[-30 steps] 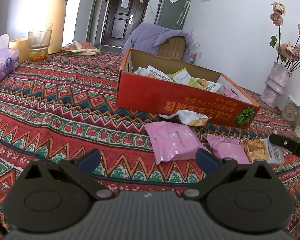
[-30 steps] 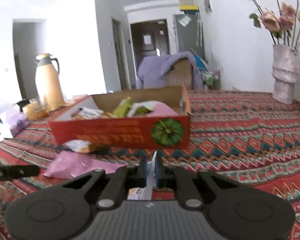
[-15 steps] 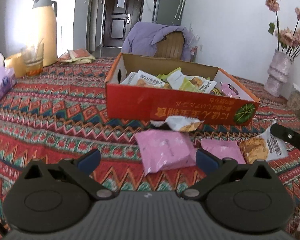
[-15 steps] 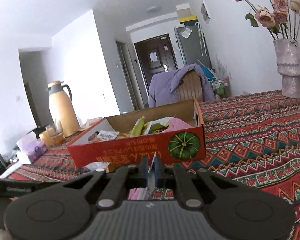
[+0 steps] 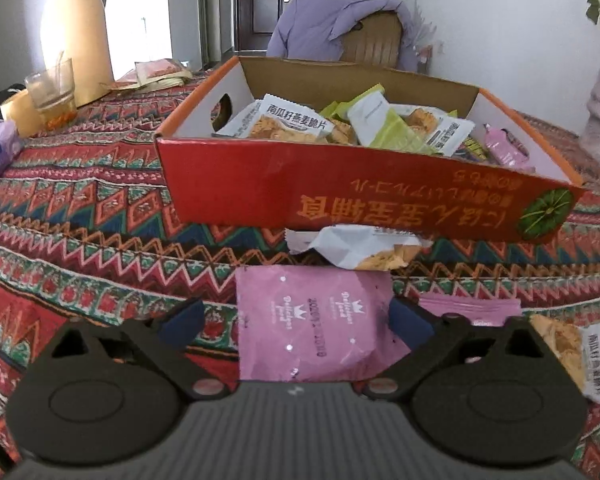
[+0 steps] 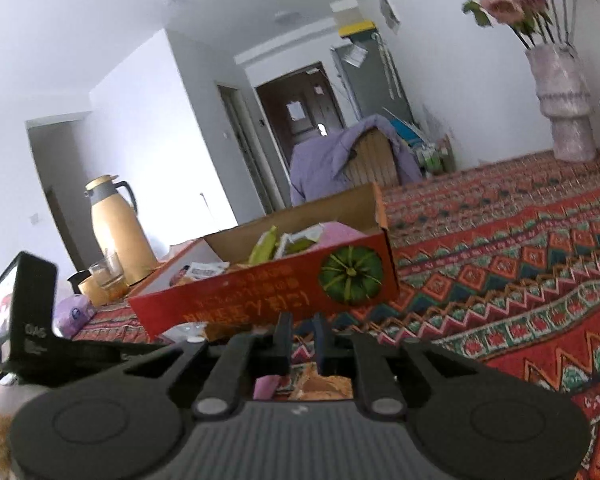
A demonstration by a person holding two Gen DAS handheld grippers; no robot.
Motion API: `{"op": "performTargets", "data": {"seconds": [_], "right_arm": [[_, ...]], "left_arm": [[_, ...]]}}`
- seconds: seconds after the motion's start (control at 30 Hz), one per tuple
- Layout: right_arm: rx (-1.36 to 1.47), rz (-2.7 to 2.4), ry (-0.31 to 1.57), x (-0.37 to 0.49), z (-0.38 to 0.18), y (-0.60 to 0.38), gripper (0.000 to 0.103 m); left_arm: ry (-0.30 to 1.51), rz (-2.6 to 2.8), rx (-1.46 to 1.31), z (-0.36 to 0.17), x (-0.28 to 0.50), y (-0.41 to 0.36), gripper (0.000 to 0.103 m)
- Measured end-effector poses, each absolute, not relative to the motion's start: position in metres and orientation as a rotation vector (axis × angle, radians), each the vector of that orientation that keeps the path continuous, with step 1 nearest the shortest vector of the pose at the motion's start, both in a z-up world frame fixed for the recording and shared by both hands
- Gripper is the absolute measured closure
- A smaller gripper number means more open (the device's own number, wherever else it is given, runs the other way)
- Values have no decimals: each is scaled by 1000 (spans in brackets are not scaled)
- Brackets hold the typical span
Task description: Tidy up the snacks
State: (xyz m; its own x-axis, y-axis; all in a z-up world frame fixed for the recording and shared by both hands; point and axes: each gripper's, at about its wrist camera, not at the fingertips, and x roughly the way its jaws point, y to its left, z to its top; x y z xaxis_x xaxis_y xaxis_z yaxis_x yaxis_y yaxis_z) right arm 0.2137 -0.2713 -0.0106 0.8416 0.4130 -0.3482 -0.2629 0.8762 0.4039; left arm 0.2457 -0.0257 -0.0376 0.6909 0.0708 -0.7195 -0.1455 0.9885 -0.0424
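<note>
Left wrist view: the left gripper (image 5: 292, 316) has its jaws apart and they have just been closing, the pink snack packet (image 5: 312, 324) lying between them untouched on the bench (image 5: 80, 216). It looks lined up for a pick. At twelve o'clock sits the red snack box (image 5: 364, 196), already holding packets; a white crisp packet (image 5: 356, 246) lies against its near wall, another pink packet (image 5: 470, 312) at three o'clock.

Right wrist view: the right gripper (image 6: 302, 340) has jaws together; nothing visible between them. The box's front wall stands directly ahead, a thermos (image 6: 116, 232) at ten o'clock, a vase (image 6: 564, 108) at two.
</note>
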Motion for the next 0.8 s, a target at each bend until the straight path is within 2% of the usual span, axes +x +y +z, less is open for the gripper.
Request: {"op": "performTargets", "data": {"seconds": [0.03,0.07,0.1,0.13,0.33,0.6,0.67,0.8], "right_arm": [[361,360,453,215,-12,-272,64],[366,350,473,217,-14,-273,49],[357,334,491,218,-15,-271,21],[340,319,508,219,-16,-269,8],[107,230,620,227,-21,-238,8],[-40,231,729,238,-27,-215,9],[-36,245,728,236,-27,-217,12],[-48,283,705,225,-25,-216,34]], "left_arm": [[797,101,-109,-36,245,-25,23],[793,87,-110,-34,243,-24,29],[794,85,-107,-33,242,-24,31],[795,78,-113,-32,240,-22,33],[772,64,-112,-28,224,-12,38],[756,52,-125,-23,205,1,38],[748,41,-129,-21,199,4,38],[725,17,-131,-15,188,7,38]]}}
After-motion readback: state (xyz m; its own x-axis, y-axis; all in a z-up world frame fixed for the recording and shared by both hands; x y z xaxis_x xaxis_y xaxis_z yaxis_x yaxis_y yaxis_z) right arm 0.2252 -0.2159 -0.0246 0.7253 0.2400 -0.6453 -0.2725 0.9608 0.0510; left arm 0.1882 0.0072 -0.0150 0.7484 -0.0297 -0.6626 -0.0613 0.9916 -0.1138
